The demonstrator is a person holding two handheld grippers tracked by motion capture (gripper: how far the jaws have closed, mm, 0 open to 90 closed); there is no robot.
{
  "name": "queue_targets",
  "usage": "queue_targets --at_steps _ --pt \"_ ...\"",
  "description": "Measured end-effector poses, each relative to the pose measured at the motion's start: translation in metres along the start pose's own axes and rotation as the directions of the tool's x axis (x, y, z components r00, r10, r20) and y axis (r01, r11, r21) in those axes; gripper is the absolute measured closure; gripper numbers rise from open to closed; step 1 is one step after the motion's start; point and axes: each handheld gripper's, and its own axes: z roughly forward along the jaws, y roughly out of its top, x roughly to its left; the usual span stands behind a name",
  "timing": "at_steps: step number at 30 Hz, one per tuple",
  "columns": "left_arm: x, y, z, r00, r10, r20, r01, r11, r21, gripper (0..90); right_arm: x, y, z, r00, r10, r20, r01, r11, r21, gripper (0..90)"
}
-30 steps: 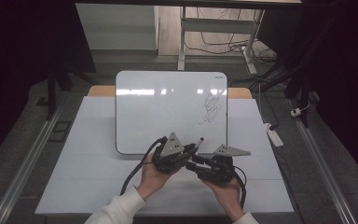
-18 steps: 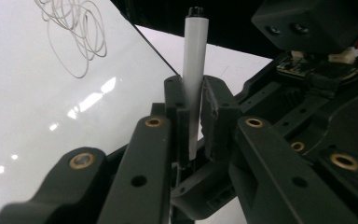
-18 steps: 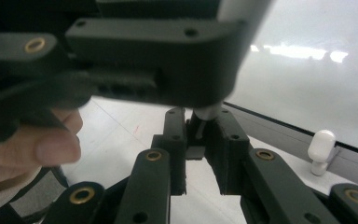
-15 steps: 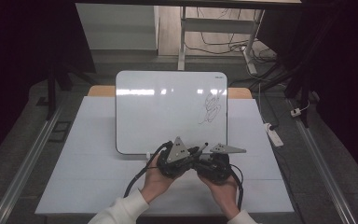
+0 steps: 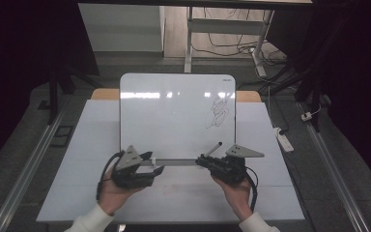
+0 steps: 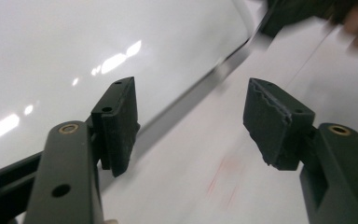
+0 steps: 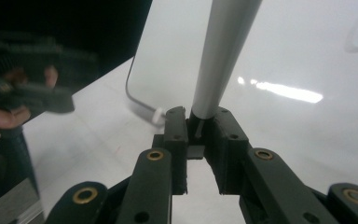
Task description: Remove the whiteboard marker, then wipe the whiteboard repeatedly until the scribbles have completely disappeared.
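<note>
Whiteboard [image 5: 174, 116]: lies flat at centre of the high view, on the white table [image 5: 77, 145]; a dark scribble [image 5: 217, 112] sits in its right part.
Marker [image 5: 213, 150]: grey barrel, lower centre-right of the high view, tip slanting up-right over the board's lower edge; in the right gripper view the barrel [image 7: 223, 51] rises from the jaws toward the top of the frame.
Right gripper [image 5: 204, 159]: lower right of centre, jaws clamped tight on the marker's base end; in its own view [image 7: 200, 128] both pads press the barrel.
Left gripper [image 5: 155, 164]: lower left of centre, just beside the board's lower-left corner, well apart from the marker.
Left jaws: have just been opening; stand wide in the left gripper view [image 6: 191, 121], nothing between the pads.
Small white piece [image 7: 157, 115]: rests on the table by the board's corner, mid-left in the right gripper view; identity cannot be told.
Hands: one on each gripper body, white sleeves at the bottom edge.
</note>
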Motion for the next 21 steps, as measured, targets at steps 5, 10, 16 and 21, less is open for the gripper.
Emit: queue_targets --at_steps 5,10,16,21 --pt "0.023 -0.040 -0.016 0.9969 -0.076 -0.022 0.077 0.9960 0.045 34.7 -0.011 0.007 -0.011 0.9988 -0.027 0.041 0.029 0.998 -0.064 77.5" --pt "0.033 -0.055 -0.021 0.9960 -0.074 -0.049 0.078 0.9935 0.083 33.5 -0.027 0.022 -0.015 0.9915 -0.077 0.105 0.089 0.989 -0.117 77.5" --pt "0.045 -0.059 -0.023 0.9908 -0.106 -0.084 0.113 0.9902 0.081 26.4 -0.058 0.060 -0.012 0.9789 -0.083 0.187 0.117 0.977 -0.180 77.5" --pt "0.052 -0.063 -0.024 0.9890 -0.124 -0.081 0.130 0.9883 0.080 23.4 -0.084 0.094 0.001 0.9593 -0.109 0.260 0.163 0.967 -0.196 77.5"
